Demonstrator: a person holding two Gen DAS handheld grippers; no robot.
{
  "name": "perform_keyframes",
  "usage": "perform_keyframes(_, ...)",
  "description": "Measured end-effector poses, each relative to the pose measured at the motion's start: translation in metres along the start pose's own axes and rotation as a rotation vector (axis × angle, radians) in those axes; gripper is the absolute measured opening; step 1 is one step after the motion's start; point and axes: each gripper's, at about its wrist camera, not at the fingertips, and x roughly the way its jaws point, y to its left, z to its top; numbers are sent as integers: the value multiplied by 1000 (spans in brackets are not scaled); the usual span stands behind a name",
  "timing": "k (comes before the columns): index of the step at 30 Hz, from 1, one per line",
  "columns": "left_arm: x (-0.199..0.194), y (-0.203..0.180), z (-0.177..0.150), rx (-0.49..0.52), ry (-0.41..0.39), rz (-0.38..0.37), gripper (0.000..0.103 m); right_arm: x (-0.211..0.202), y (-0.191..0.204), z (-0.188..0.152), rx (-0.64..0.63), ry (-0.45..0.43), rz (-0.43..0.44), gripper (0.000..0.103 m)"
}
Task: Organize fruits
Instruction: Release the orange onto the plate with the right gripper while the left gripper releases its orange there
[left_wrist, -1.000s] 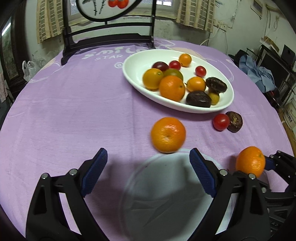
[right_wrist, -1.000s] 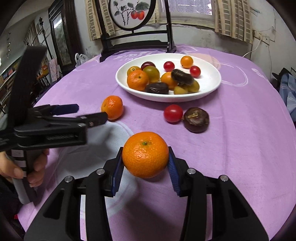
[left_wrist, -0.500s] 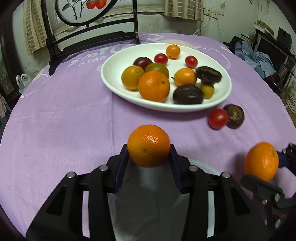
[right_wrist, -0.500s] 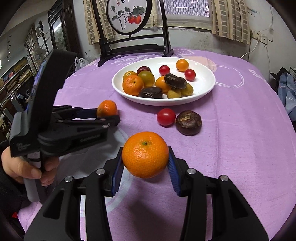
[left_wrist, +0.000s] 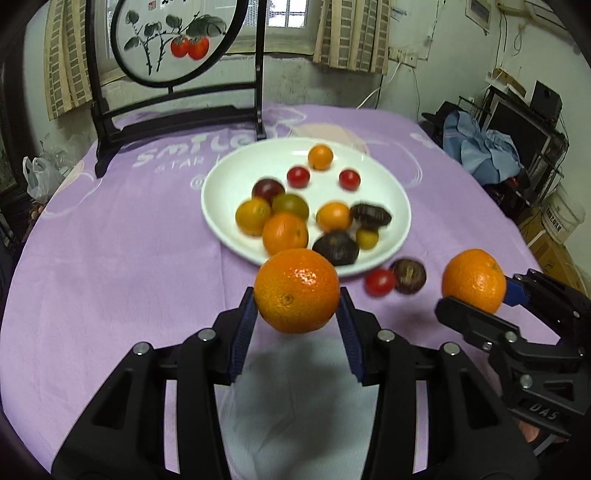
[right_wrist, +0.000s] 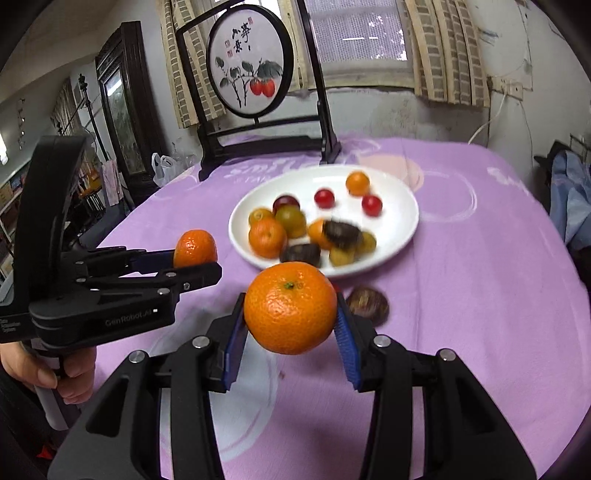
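Note:
My left gripper (left_wrist: 297, 295) is shut on an orange mandarin (left_wrist: 297, 290), held clear above the purple tablecloth. My right gripper (right_wrist: 290, 310) is shut on a second mandarin (right_wrist: 290, 307), also lifted. Each gripper shows in the other's view: the right one (left_wrist: 476, 282) at the right edge, the left one (right_wrist: 194, 254) at the left with a hand on its handle. Beyond both stands a white oval plate (left_wrist: 229, 177) holding several oranges, tomatoes and dark fruits. A red tomato (left_wrist: 380, 282) and a dark brown fruit (left_wrist: 409, 276) lie on the cloth in front of the plate.
A dark wooden stand with a round painted screen (left_wrist: 173, 40) rises at the table's far side. A pale circular print (left_wrist: 295, 398) marks the cloth beneath my grippers. Cluttered shelves and blue cloth (left_wrist: 484, 147) sit off the table to the right.
My left gripper closed on the mandarin that lay on the cloth, then lifted it. My right gripper, holding its mandarin throughout, rose as well; the plate now appears farther below.

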Motion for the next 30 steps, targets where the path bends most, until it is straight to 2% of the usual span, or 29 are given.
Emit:
perform_keyframes(5, 21, 8, 31, -50, -2, 30, 44, 20, -6, 26, -23, -26, -7, 45)
perform_keyframes(10, 48, 19, 50, -83, 17, 64, 44, 54, -10, 41, -51, 1, -40, 45)
perform_keyframes(17, 75, 30, 61, -99, 43, 83, 45, 98, -18, 60, -84, 37, -74, 45)
perform_keyframes(22, 83, 33, 64, -117, 35, 76, 45, 114, -28, 65, -63, 55, -89, 45)
perform_keyframes(25, 81, 32, 66, -121, 21, 86, 52, 115, -35, 63, -29, 51, -94, 52)
perform_keyframes(27, 75, 33, 66, -128, 0, 104, 63, 109, -42, 62, 5, 27, -96, 60)
perform_keyframes(28, 71, 34, 65, -135, -13, 101, 71, 106, -44, 62, 18, 21, -89, 60)
perform_keyframes(30, 63, 34, 62, -140, -30, 90, 74, 100, -46, 60, 25, 20, -88, 60)
